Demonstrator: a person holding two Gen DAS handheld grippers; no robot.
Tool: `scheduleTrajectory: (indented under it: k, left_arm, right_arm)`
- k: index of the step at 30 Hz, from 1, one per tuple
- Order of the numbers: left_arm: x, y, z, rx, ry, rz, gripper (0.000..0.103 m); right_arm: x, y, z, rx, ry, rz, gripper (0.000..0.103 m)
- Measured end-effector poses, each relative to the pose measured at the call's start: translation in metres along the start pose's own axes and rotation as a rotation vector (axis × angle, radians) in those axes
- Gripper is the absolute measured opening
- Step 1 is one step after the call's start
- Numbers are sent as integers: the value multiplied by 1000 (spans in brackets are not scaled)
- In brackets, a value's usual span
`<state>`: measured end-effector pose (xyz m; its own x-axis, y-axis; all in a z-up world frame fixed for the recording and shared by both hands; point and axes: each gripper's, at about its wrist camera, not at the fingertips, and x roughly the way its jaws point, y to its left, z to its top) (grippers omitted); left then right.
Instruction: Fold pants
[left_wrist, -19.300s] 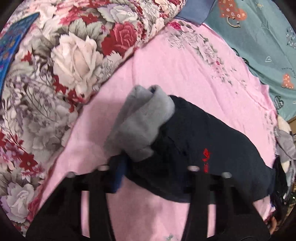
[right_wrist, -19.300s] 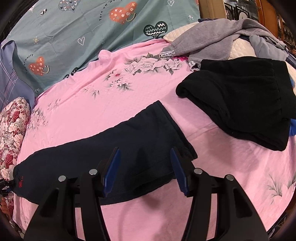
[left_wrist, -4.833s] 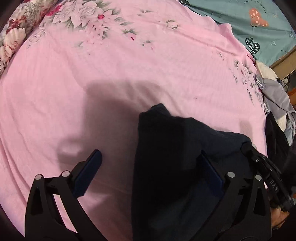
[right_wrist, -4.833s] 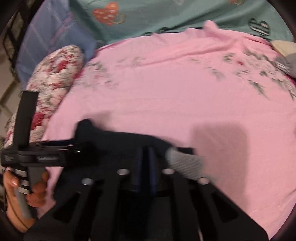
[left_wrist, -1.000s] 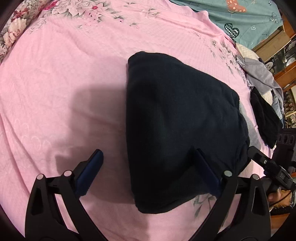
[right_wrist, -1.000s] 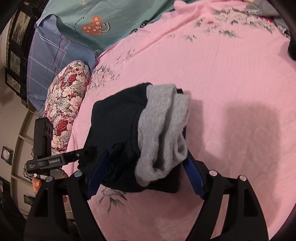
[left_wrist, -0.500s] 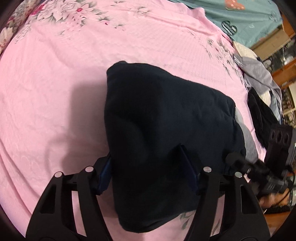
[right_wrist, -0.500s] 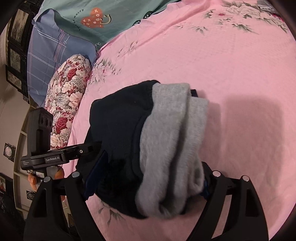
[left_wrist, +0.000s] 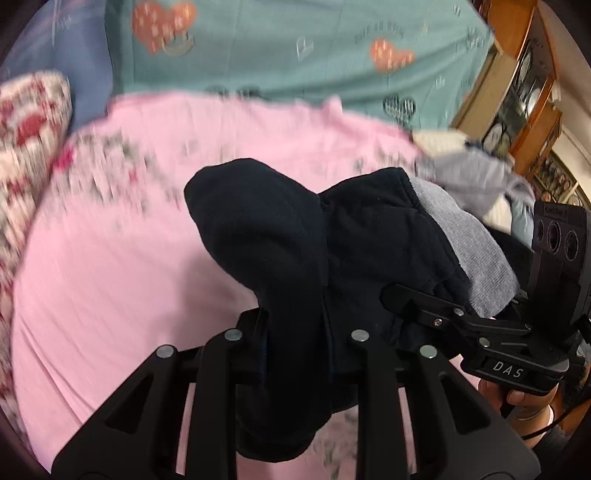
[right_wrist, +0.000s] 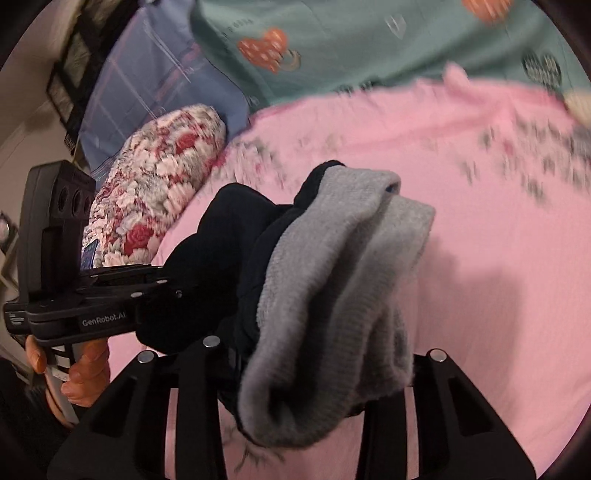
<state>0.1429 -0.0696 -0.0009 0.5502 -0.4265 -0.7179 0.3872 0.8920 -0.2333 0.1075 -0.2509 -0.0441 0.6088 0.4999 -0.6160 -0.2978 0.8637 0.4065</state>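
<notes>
Above the pink sheet (left_wrist: 110, 258), the folded pants (left_wrist: 288, 258) hang clear of the bed, carried between both tools. The left gripper (left_wrist: 295, 336) is closing, clamped on the dark fabric; the right gripper (right_wrist: 317, 354) is closing around the bundle's grey cuff end (right_wrist: 332, 295). Risk: each grip takes only an edge, so the unsupported layers may sag and the fold may open in transit. The left view shows a clothes pile (left_wrist: 480, 181) at the bed's far side; the right view shows a floral pillow (right_wrist: 159, 184) instead.

left gripper (left_wrist: 295, 343): jaws closing on cloth | right gripper (right_wrist: 321, 354): jaws closing on cloth
</notes>
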Motion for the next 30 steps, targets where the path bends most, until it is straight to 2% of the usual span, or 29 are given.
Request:
scheduleTrajectory:
  k: [1,5,6,9,12,14,16,17,18,19,20,21,22,23,24,26,30]
  left_arm:
    - [-8,3,17,1,-63,5,22]
    - [-9,22,73,-22,-224,35,22]
    - [-3,27,84,-33,-243,41,22]
    - [24,47,118,-63,-299,101,23]
    - [66,76,143,-108,-278,145,23]
    - [107,99,152,-152,-205,171,23]
    - [148,117,151,-163,-117,202,27]
    - [175,127,147,-169,-52,246,30]
    - [192,135,142,-182,-9,289,48]
    - [203,143,136,-196,-5,328,73]
    - [205,151,130,-220,-41,361,84]
    - [206,157,127,-242,-53,366,95]
    - [207,162,125,-260,-50,347,96]
    - [207,168,123,-292,-54,316,97]
    - [207,168,124,-287,-56,318,97]
    - [204,160,125,-241,-57,355,98]
    - [180,136,121,-202,-46,419,98]
  right_arm:
    - [-4,4,16,-30,-38,-9,37]
    - [-6,15,78,-150,-187,-50,37]
    - [0,16,97,-192,-238,-74,37]
    - [25,4,140,-222,-324,-69,37]
    - [68,-12,171,-244,-373,-133,38]
    - [100,-25,182,-266,-353,-167,39]
    - [148,-46,190,-288,-254,-230,39]
    - [178,-59,192,-267,-175,-250,40]
    - [198,-67,192,-253,-115,-277,42]
    - [218,-76,190,-237,-46,-316,52]
    - [234,-87,188,-203,-6,-358,71]
    - [231,-94,187,-163,-60,-373,81]
    - [230,-101,188,-130,-80,-404,95]
    - [230,-107,189,-102,-78,-404,97]
    - [231,-116,189,-64,-67,-368,97]
    - [230,-125,188,-22,-61,-335,97]
    - [213,-107,183,-83,-99,-405,97]
